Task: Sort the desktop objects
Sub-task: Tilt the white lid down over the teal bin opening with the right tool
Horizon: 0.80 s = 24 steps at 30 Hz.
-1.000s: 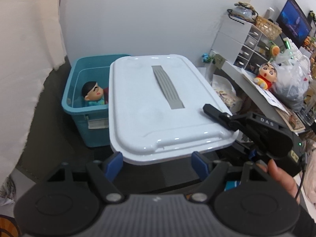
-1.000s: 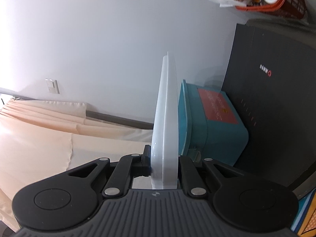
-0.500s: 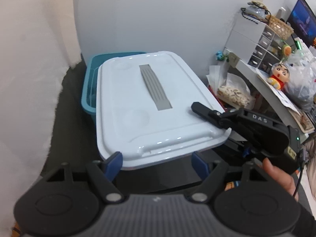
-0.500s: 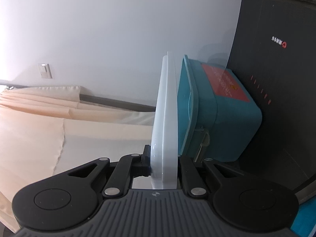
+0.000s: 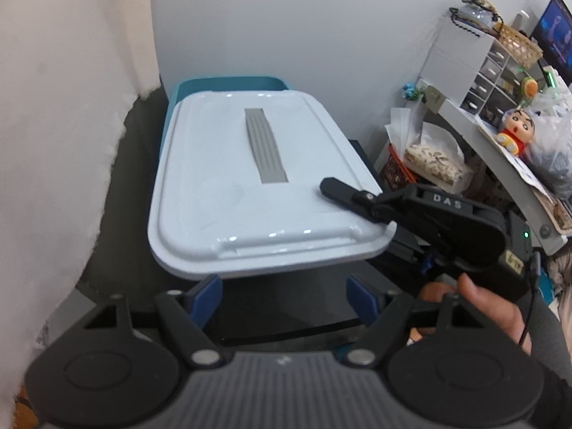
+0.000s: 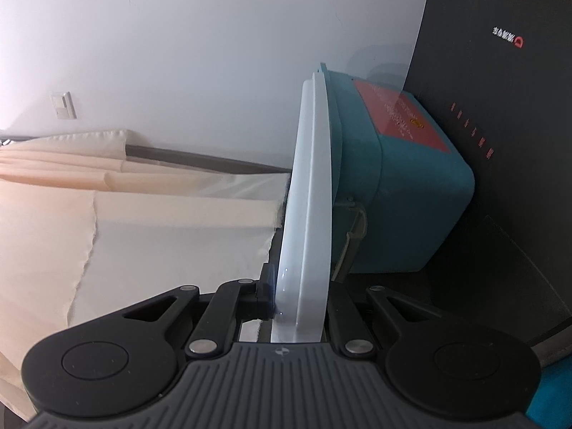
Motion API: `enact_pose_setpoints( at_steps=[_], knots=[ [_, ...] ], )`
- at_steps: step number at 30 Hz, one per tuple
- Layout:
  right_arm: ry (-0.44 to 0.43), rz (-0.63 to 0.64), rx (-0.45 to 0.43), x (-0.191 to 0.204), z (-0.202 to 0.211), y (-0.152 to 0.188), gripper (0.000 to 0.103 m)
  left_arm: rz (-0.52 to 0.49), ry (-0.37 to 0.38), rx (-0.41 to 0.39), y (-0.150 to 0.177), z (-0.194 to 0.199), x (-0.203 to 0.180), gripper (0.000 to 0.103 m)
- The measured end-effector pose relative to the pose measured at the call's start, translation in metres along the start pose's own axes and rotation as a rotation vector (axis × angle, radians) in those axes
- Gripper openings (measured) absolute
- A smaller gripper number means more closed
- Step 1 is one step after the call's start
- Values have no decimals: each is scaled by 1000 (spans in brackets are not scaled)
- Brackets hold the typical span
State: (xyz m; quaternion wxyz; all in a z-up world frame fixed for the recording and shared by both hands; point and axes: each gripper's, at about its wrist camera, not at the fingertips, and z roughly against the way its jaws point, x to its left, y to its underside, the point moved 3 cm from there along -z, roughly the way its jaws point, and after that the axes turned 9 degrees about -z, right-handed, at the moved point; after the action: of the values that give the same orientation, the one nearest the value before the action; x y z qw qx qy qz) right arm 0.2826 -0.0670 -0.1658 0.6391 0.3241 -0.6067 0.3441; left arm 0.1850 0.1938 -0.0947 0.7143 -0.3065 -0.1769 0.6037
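Note:
A white lid [image 5: 250, 186] with a grey strip handle lies almost squarely over the teal storage bin [image 5: 228, 84]; only the bin's far rim shows past it. My right gripper [image 5: 357, 200] is shut on the lid's right edge. In the right wrist view the lid [image 6: 307, 207] runs edge-on between the fingers, against the teal bin [image 6: 400, 193]. My left gripper [image 5: 284, 295] is open and empty, just in front of the lid's near edge. The bin's contents are hidden.
A cream curtain [image 5: 64, 143] hangs at the left. At the right, a shelf holds a cartoon boy figure [image 5: 516, 132], plastic bags and a white drawer unit [image 5: 468, 60]. A red basket [image 5: 397, 168] with a snack bag stands beside the bin. A black mat [image 6: 500, 143] lies under the bin.
The lid has slid left over the bin, covering the doll inside that showed a second ago. My right gripper moved with it. My left gripper stays open.

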Motion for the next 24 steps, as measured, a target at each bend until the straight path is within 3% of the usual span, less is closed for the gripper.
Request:
enact_pose_setpoints(
  at_steps=[15,24],
  knots=[
    [50,110,121,16,-33,-11,10,-2,3,25,-2,-22,-11,79],
    [68,78,150,7,-42,-23,9,8,-3,10,-12,-36,-14,79]
  ],
)
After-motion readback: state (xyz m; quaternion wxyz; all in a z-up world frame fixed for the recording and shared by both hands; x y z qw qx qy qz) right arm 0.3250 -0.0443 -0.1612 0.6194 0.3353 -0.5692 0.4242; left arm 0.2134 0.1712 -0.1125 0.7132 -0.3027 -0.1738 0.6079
